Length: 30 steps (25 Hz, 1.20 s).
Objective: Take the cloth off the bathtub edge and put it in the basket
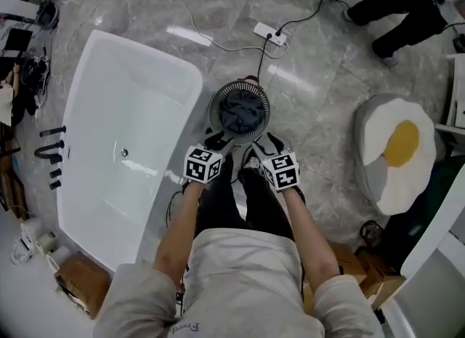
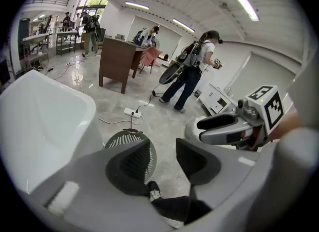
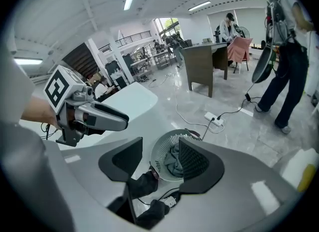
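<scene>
Two pairs of jaws gape empty: left gripper [image 2: 164, 158] and right gripper [image 3: 159, 163] hang above the round grey slatted basket [image 1: 215, 108] holding dark cloth [image 1: 240, 110].

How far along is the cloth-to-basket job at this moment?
Done: the cloth lies in the basket, and no cloth is on the bathtub edge. In hand: nothing; the left gripper and right gripper have their jaws apart and empty. Left: nothing visible.

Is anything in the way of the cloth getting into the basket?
Nothing visible is. The cloth already lies inside the basket, on the floor next to the bathtub. The left gripper and right gripper point down at it, jaws apart, holding nothing.
</scene>
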Each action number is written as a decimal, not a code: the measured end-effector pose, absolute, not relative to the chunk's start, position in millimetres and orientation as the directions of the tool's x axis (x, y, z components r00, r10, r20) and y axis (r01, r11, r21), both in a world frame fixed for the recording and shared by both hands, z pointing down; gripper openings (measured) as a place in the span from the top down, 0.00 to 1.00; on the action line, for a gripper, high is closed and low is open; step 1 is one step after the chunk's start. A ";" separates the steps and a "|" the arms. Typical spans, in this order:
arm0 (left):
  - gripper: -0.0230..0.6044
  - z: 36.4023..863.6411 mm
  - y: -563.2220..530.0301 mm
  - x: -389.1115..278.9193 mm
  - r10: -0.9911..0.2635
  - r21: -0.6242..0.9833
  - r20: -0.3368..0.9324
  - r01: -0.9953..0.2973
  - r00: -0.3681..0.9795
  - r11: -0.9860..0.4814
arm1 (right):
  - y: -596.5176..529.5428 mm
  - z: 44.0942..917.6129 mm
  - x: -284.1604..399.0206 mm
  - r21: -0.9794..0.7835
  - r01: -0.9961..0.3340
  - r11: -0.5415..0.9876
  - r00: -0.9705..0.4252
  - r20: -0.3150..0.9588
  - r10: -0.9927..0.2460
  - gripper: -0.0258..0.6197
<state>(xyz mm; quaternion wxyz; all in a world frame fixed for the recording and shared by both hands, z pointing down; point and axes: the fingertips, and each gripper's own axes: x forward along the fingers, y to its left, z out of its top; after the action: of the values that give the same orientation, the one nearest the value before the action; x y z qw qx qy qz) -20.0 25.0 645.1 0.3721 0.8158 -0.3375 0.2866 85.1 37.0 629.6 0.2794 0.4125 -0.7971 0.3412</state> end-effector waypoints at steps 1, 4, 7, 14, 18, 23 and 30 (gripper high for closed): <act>0.62 635.8 22.6 -19.8 -0.359 0.419 0.708 -0.771 0.608 -0.480 | 37.1 620.4 85.1 -0.311 -0.842 0.441 -0.512 0.718 -0.471 0.65; 0.62 606.6 24.9 -19.3 -0.419 0.444 0.675 -0.788 0.607 -0.427 | 49.0 599.7 87.9 -0.307 -0.823 0.478 -0.533 0.709 -0.463 0.65; 0.61 579.7 33.3 -24.8 -0.453 0.434 0.661 -0.797 0.599 -0.421 | 57.3 582.1 88.1 -0.315 -0.819 0.480 -0.541 0.703 -0.462 0.65; 0.61 543.1 51.3 -31.1 -0.505 0.415 0.638 -0.812 0.582 -0.411 | 63.4 532.1 79.4 -0.341 -0.806 0.484 -0.577 0.636 -0.512 0.65; 0.61 537.0 54.1 -21.6 -0.484 0.401 0.643 -0.799 0.594 -0.448 | 72.3 521.7 76.8 -0.350 -0.776 0.524 -0.608 0.635 -0.476 0.65; 0.61 527.5 58.6 -18.8 -0.480 0.365 0.642 -0.788 0.599 -0.495 | 71.8 515.7 80.6 -0.327 -0.778 0.537 -0.603 0.630 -0.490 0.65; 0.61 530.4 65.7 -38.6 -0.508 0.363 0.643 -0.813 0.573 -0.456 | 83.5 525.3 75.0 -0.315 -0.783 0.537 -0.592 0.643 -0.486 0.65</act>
<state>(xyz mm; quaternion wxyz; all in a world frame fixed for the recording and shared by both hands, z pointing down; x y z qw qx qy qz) -38.6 65.7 530.4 0.3329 0.8219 -0.4017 0.2288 75.0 83.5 525.3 0.2481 0.3773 -0.8408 0.2987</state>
